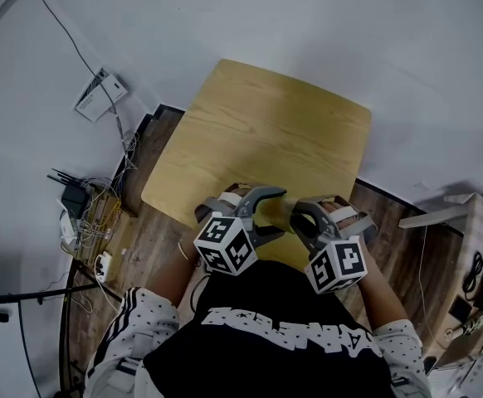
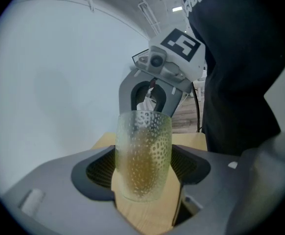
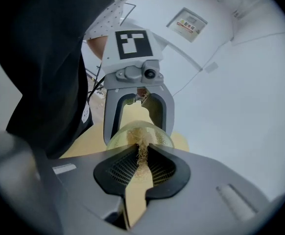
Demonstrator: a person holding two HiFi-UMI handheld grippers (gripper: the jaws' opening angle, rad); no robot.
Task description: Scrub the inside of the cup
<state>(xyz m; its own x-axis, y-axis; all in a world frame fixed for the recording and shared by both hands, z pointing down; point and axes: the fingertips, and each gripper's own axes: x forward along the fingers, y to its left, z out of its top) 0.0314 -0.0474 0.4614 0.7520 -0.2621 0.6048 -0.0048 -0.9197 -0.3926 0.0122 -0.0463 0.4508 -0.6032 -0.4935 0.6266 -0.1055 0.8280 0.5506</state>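
**Q:** Left gripper view: shows what, and where?

**A:** Shows the left hand-held gripper (image 2: 143, 169) clamped on both sides of a dimpled clear cup (image 2: 143, 151). Holds it above the worktop (image 2: 147, 212), mouth turned away toward the right hand-held gripper (image 3: 142, 163).

**Q:** Main hazard at that grip?

**A:** Slip, as a judgement. Looks hard and smooth between the dimples, and gripped from two sides only. Liable to twist or drop under sideways scrubbing force.

**Q:** And at the cup's mouth?

**A:** Right gripper view: shows the jaws shut tight on a thin tuft of pale fibrous scrubber (image 3: 142, 151), with the tuft just at the cup's rim. Cannot tell whether touching the inner wall.

**Q:** Weak points there?

**A:** Three, judged from the pose.
1. Tuft dragged out of the jaws by friction against the cup's wall.
2. Jaw tips knocked on the cup's rim through too wide a stroke, levering the cup out of the left grip.
3. Cup's bottom left unscrubbed, given so short a tuft.

**Q:** Anything added by the head view?

**A:** Places both tools tip to tip on either side of the cup, close to the body and over the worktop's near edge. Leaves the cup itself hard to make out. Hence a dropped cup apt to miss the worktop and reach the floor (image 1: 154, 239).
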